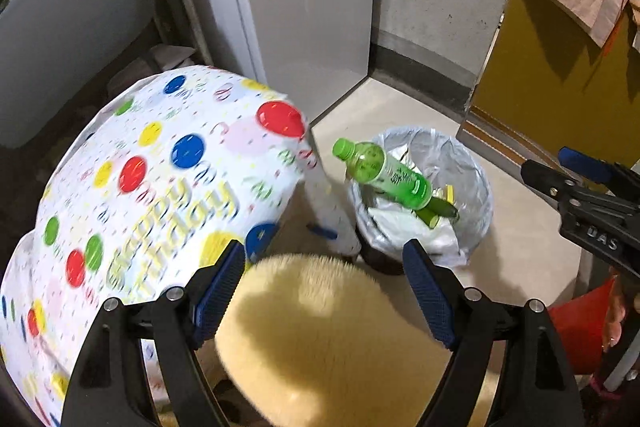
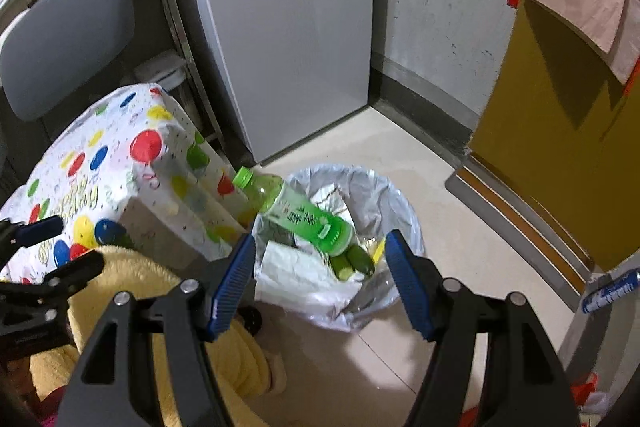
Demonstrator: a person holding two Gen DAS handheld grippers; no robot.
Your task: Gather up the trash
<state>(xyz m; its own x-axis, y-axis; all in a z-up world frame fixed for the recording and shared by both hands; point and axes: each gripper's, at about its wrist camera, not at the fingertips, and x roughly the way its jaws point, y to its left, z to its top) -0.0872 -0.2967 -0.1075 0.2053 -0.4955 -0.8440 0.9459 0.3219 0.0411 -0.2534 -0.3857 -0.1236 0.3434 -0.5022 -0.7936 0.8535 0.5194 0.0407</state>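
Observation:
A green plastic bottle (image 1: 384,175) (image 2: 300,211) with a green cap lies tilted over the mouth of a bin lined with a clear bag (image 1: 472,167) (image 2: 396,203). No gripper touches the bottle, and I cannot tell whether it rests on the trash or is in the air. Inside the bin are white crumpled wrapping (image 2: 296,267) and green cucumber pieces (image 1: 436,213) (image 2: 356,261). My left gripper (image 1: 324,251) is open and empty, short of the bin. My right gripper (image 2: 320,239) is open and empty just before the bin, and shows at the right edge (image 1: 580,187) of the left wrist view.
A table under a balloon-print birthday cloth (image 1: 160,167) (image 2: 100,167) stands left of the bin. A fluffy yellow fabric (image 1: 320,327) (image 2: 160,287) lies below the grippers. Behind are a grey fridge (image 1: 304,7) (image 2: 288,47), a grey chair (image 1: 68,27) and a yellow door (image 2: 560,147).

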